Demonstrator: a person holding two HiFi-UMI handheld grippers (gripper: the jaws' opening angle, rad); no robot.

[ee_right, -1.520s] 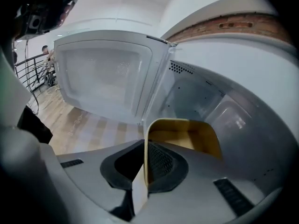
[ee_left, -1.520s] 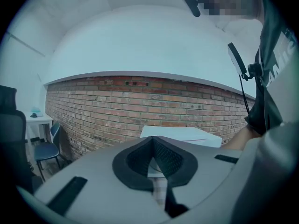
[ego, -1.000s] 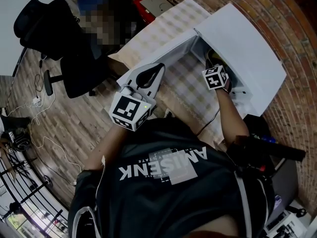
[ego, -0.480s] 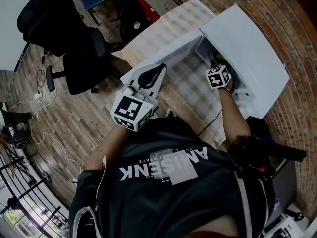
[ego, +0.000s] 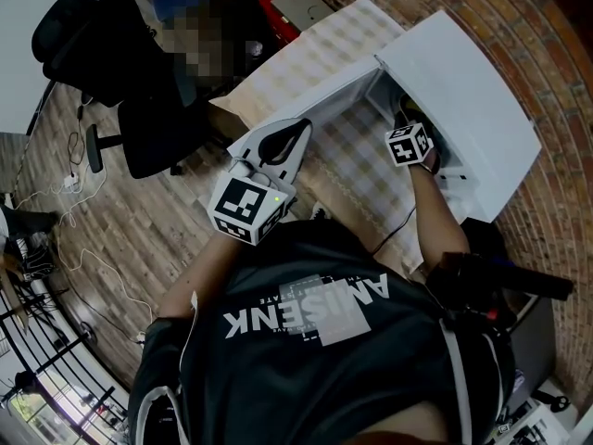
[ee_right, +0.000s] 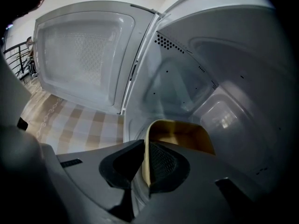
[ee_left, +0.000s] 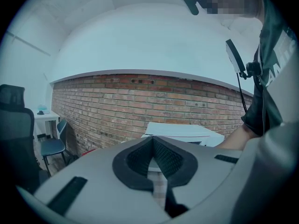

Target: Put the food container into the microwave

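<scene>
The person stood at a table under a beige checked cloth (ego: 310,58), on which a white box-shaped microwave (ego: 463,86) sat with its white door (ee_right: 79,55) swung wide open. The right gripper (ee_right: 146,146) reached down into the oven's mouth. A tan, open-topped food container (ee_right: 184,134) was already inside the cavity, resting on the oven floor close to the front opening. One of its thin walls stood upright between the right gripper's jaws. Those jaws had just been opening and stood only narrowly apart, the wall lying in the slot rather than being squeezed by the dark ribbed pads (ee_right: 163,164).

The left gripper (ee_left: 153,141) hung out in front of the oven, by the outer end of the open door, pointing roughly level toward a red brick wall (ee_left: 140,101). Its jaws were together at the tips with nothing between them; only a strip of checked cloth showed through the gap lower down. A black office chair (ego: 88,40) stood on the wood-plank floor (ego: 139,239), well apart from the table.
</scene>
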